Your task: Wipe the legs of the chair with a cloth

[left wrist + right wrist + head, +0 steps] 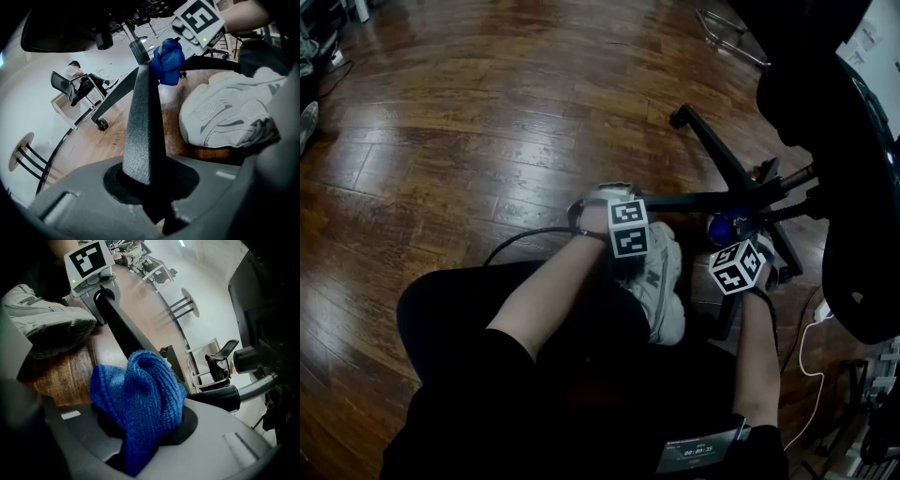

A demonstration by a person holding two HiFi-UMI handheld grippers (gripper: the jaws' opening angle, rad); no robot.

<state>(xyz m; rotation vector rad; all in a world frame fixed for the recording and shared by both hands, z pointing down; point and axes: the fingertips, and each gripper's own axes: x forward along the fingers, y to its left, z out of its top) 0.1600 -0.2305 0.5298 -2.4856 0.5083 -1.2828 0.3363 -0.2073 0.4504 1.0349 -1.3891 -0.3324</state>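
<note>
Two jobs: brace the chair leg (pixel 143 126) with the left tool (pixel 146 190) clenched on it, then draw the blue cloth (pixel 140 390), pinched in the right tool (pixel 143 439) at the leg's inner end, firmly along it.

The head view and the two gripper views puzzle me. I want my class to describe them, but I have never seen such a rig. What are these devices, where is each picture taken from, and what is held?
There is no robot here. A person low over a wooden floor holds a two-jaw gripper in each hand. The cubes with black-and-white squares are parts of the grippers. The head view comes from a camera on the person's head, looking down. Each gripper view comes from a camera riding on that gripper, looking along its jaws. The left gripper is clamped on a black chair leg. The right gripper grips a bunched blue cloth close to that leg; whether it touches, I cannot tell. The person's white sneaker rests beside them.
</note>
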